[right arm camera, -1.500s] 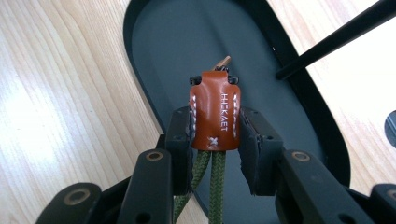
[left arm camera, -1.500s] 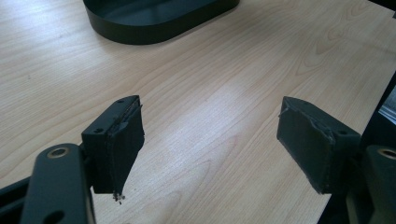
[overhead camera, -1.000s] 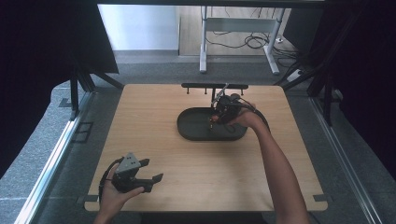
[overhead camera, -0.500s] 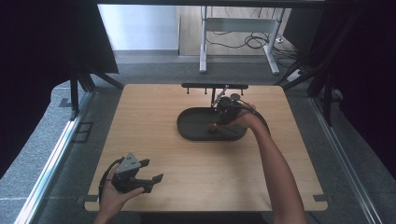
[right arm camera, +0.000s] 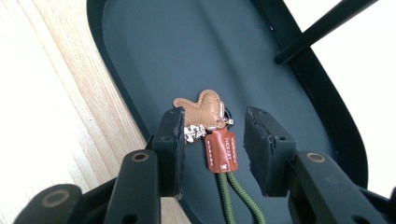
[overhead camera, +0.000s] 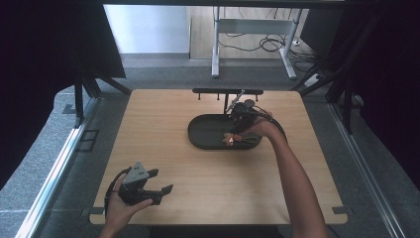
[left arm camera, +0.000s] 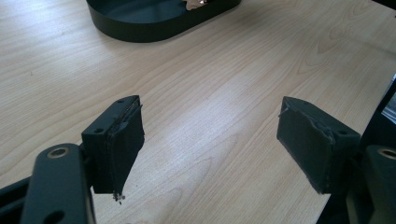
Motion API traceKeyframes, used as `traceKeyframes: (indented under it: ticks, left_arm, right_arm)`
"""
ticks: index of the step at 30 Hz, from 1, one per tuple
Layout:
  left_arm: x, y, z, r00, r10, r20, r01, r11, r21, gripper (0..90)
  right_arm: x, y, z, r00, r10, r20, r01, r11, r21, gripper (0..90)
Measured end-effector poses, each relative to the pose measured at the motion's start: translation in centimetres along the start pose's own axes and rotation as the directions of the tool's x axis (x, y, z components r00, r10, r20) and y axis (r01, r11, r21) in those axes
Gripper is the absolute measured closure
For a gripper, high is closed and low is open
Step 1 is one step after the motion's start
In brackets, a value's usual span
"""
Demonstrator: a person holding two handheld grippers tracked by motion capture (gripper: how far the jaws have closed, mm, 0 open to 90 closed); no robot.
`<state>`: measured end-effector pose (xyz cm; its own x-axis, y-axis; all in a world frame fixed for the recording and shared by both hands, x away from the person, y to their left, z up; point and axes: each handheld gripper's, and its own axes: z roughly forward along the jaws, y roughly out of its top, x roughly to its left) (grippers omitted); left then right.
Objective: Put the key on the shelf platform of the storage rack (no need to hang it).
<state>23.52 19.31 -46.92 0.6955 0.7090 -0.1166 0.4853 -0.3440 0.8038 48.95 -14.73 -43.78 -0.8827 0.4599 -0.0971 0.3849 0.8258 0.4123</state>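
A keychain lies in the black oval tray (overhead camera: 198, 141): a tan leather charm (right arm camera: 205, 107), a brown leather tag (right arm camera: 221, 150) and a green cord (right arm camera: 236, 196). In the high view the keychain (overhead camera: 233, 138) sits in the tray's right half. My right gripper (right arm camera: 212, 135) hangs over it, open, with the brown tag between the two jaws and a gap on each side. From above, the right gripper (overhead camera: 236, 130) points down into the tray. My left gripper (overhead camera: 161, 181) rests at the table's front left, open and holding nothing, and its jaws (left arm camera: 210, 140) face bare wood.
A black bar rack (overhead camera: 228, 91) on a post stands at the table's back edge, right behind the tray; its bar (right arm camera: 322, 28) crosses above the tray rim. The tray wall (left arm camera: 140, 30) lies far ahead of the left gripper. Wooden tabletop (overhead camera: 208, 193) stretches between them.
The right hand has shifted slightly over the tray's right end, and the keychain now shows on the tray floor. The left gripper has not moved.
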Motion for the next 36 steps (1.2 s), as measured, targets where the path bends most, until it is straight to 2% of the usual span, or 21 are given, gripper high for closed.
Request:
traceKeyframes:
  ticks: [4, 14, 16, 19, 25, 26, 29, 30, 31, 32, 36]
  left_arm:
    - [0.0, 0.0, -0.1, 1.0000, 0.000, -0.001, 0.000, 1.0000, -0.002, 23.1]
    - [-0.2, 0.1, 0.1, 0.9999, 0.010, 0.002, -0.010, 0.9999, 0.006, 23.1]
    - [-0.3, 0.1, 0.2, 0.9999, 0.010, 0.003, -0.010, 0.9999, 0.008, 23.1]
    - [-0.4, 0.1, 0.3, 1.0000, 0.008, 0.005, -0.008, 0.9999, 0.008, 23.0]
    - [-0.6, 0.2, 0.4, 0.9998, 0.018, 0.006, -0.018, 0.9998, 0.012, 23.0]
    - [-0.7, 0.2, 0.5, 0.9998, 0.017, 0.007, -0.017, 0.9998, 0.011, 23.0]
    - [-0.8, 0.2, 0.5, 0.9998, 0.020, 0.008, -0.020, 0.9997, 0.013, 23.0]
    - [-0.8, 0.2, 0.6, 0.9998, 0.020, 0.007, -0.020, 0.9997, 0.014, 23.0]
    - [-0.8, 0.2, 0.6, 0.9998, 0.020, 0.008, -0.020, 0.9997, 0.013, 23.0]
    - [-0.8, 0.2, 0.6, 0.9997, 0.024, 0.007, -0.024, 0.9996, 0.017, 23.0]
    - [-0.9, 0.2, 0.6, 0.9997, 0.022, 0.008, -0.022, 0.9996, 0.017, 23.0]
  right_arm:
    - [0.2, -0.3, -0.7, 0.9996, 0.026, -0.007, -0.026, 0.999, -0.030, 56.5]
    - [1.0, -1.4, -2.5, 0.9989, 0.040, -0.025, -0.042, 0.994, -0.103, 54.0]
    - [1.6, -1.9, -3.1, 0.9990, 0.034, -0.029, -0.037, 0.994, -0.106, 52.6]
    - [2.3, -2.7, -3.7, 0.9985, 0.034, -0.043, -0.040, 0.989, -0.141, 52.6]
    - [3.4, -4.4, -4.0, 0.9975, 0.044, -0.056, -0.052, 0.986, -0.161, 51.6]
    - [3.9, -5.2, -4.1, 0.9967, 0.055, -0.060, -0.064, 0.983, -0.173, 51.3]
    - [4.3, -5.9, -4.2, 0.9964, 0.058, -0.062, -0.069, 0.979, -0.194, 51.1]
    - [4.9, -6.8, -4.5, 0.9965, 0.063, -0.056, -0.073, 0.975, -0.209, 50.7]
    - [4.9, -6.8, -4.5, 0.9965, 0.063, -0.056, -0.073, 0.975, -0.209, 50.7]
    - [5.5, -7.6, -4.7, 0.9948, 0.084, -0.058, -0.095, 0.969, -0.226, 50.5]
    - [6.6, -9.0, -5.0, 0.9941, 0.099, -0.045, -0.107, 0.962, -0.252, 50.3]
